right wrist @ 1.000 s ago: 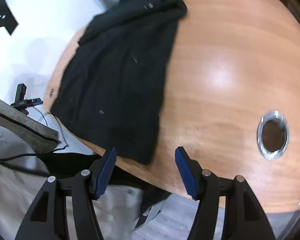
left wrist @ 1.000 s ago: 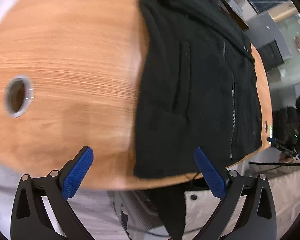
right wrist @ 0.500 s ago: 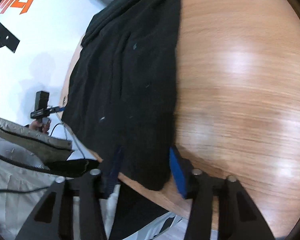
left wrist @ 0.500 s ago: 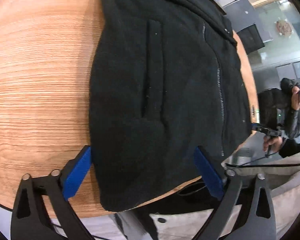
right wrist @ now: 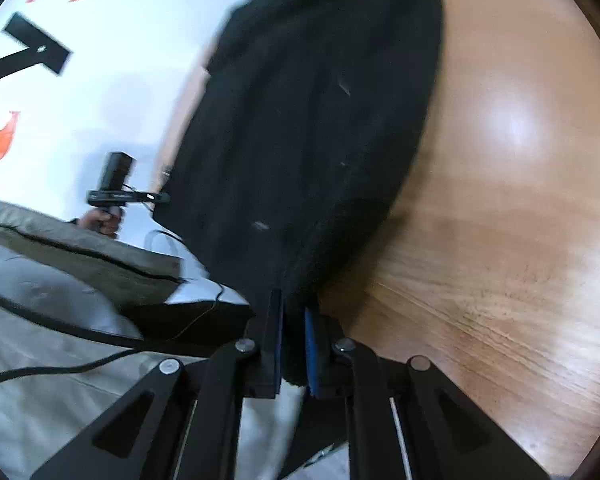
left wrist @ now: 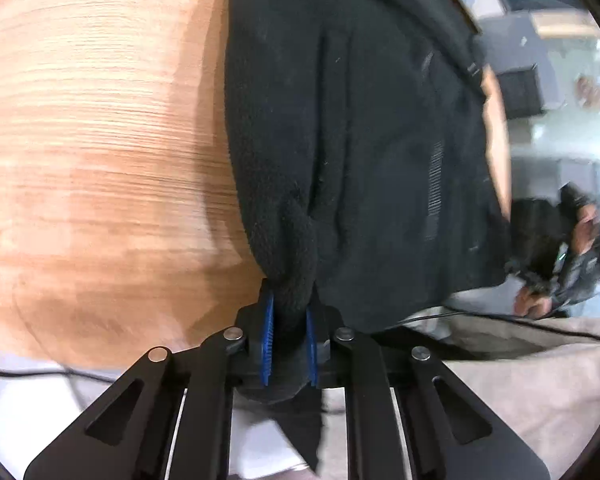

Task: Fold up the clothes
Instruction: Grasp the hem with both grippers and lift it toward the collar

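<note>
The jacket [left wrist: 372,128] lay along one side of the table [left wrist: 100,140], its near hem at the table's front edge. The left gripper [left wrist: 290,320] and the right gripper [right wrist: 294,332] each pinched that hem, with bare tabletop stretching away beside the garment.

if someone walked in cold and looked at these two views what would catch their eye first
The black fleece jacket dominates both views, spread over the wooden table with its near hem bunched up. The left gripper and the right gripper are each clamped on that hem at the table's near edge, blue pads pressing the fabric from both sides. Off the table in the right wrist view, a white surface with orange and black lettering stands out.
</note>
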The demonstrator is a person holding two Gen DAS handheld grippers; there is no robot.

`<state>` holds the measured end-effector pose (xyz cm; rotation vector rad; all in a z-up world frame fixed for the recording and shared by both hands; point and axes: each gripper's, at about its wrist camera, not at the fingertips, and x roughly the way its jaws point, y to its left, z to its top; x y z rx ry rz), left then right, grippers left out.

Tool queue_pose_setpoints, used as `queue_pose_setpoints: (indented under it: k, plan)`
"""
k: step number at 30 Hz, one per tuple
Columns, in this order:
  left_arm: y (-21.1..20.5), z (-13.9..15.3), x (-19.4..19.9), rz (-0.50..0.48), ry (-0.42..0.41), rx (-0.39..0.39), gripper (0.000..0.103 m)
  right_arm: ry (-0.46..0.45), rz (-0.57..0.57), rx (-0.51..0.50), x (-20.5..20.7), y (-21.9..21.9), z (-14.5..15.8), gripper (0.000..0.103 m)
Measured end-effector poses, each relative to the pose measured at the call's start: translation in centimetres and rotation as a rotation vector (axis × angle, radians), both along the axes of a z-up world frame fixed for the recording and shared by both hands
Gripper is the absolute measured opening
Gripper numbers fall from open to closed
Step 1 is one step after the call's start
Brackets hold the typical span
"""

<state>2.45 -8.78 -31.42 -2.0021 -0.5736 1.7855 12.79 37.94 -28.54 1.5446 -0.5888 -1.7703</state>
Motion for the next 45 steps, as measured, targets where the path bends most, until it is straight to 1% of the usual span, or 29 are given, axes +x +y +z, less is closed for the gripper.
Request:
queue_pose_setpoints:
  k: [4,6,10,13,15,16,18,19,21,22,24,25,27,28,30,34,36,38,41,45]
  plan:
    - [-0.7,4.5,-1.0,0.114,0.047,0.16,0.01,0.12,0.002,-0.038,-1.1,-1.7,6.4,0.009]
    - [-1.2,6.4,-1.6,0.183,0.079,0.245,0.01,0.2,-0.003,-0.034,-2.6,-2.7,9.5,0.009]
    - [-1.4,9.8,-3.9,0.257,0.123,0.367,0.009,0.363,-0.015,-0.018,-5.7,-4.4,15.7,0.008]
    - [-0.6,12.6,-6.0,0.247,0.171,0.429,0.009,0.443,-0.02,0.017,-7.9,-5.5,18.6,0.008]
    - [-1.0,14.7,-7.9,0.247,0.213,0.472,0.009,0.491,-0.024,0.035,-9.7,-4.4,20.5,0.008]
    - [-1.3,14.9,-8.2,0.262,0.223,0.487,0.009,0.516,-0.03,0.043,-10.7,-3.5,21.4,0.008]
    - [-1.4,15.6,-9.6,0.283,0.243,0.504,0.009,0.524,-0.049,0.042,-12.7,-2.4,20.8,0.008]
    - [-1.4,16.2,-10.5,0.284,0.26,0.495,0.009,0.525,-0.059,0.04,-13.7,-1.9,20.3,0.008]
    - [-3.2,16.0,-12.1,0.301,0.278,0.489,0.009,0.527,-0.079,0.037,-15.6,-1.0,19.4,0.008]
    - [-3.3,15.9,-13.2,0.319,0.288,0.48,0.009,0.528,-0.089,0.035,-16.6,-0.5,18.9,0.008]
    - [-2.2,14.1,-14.7,0.355,0.295,0.469,0.009,0.53,-0.108,0.032,-18.6,0.5,18.0,0.008]
    - [-1.6,13.9,-15.6,0.38,0.296,0.465,0.01,0.531,-0.118,0.03,-19.6,0.9,17.5,0.008]
    - [-2.0,12.3,-17.6,0.429,0.3,0.45,0.01,0.533,-0.138,0.027,-21.5,1.9,16.6,0.008]
    - [-2.0,11.0,-18.3,0.448,0.297,0.444,0.01,0.533,-0.148,0.025,-22.5,2.4,16.1,0.008]
    - [-2.2,9.2,-19.6,0.494,0.291,0.434,0.01,0.535,-0.168,0.022,-24.5,3.4,15.2,0.008]
    - [-2.3,6.6,-23.1,0.559,0.301,0.426,0.01,0.537,-0.221,-0.016,-27.3,5.5,13.3,0.008]
    - [-1.9,6.1,-24.7,0.561,0.308,0.435,0.01,0.552,-0.24,-0.037,-28.7,6.2,13.0,0.008]
    - [-1.5,5.4,-26.8,0.539,0.319,0.446,0.01,0.563,-0.254,-0.043,-30.4,6.5,12.7,0.008]
    - [-1.3,3.6,-30.1,0.519,0.325,0.459,0.01,0.567,-0.277,-0.034,-33.2,6.8,11.1,0.008]
    - [-1.4,-0.7,-34.9,0.517,0.308,0.457,0.01,0.51,-0.354,-0.032,-38.4,7.7,5.4,0.008]
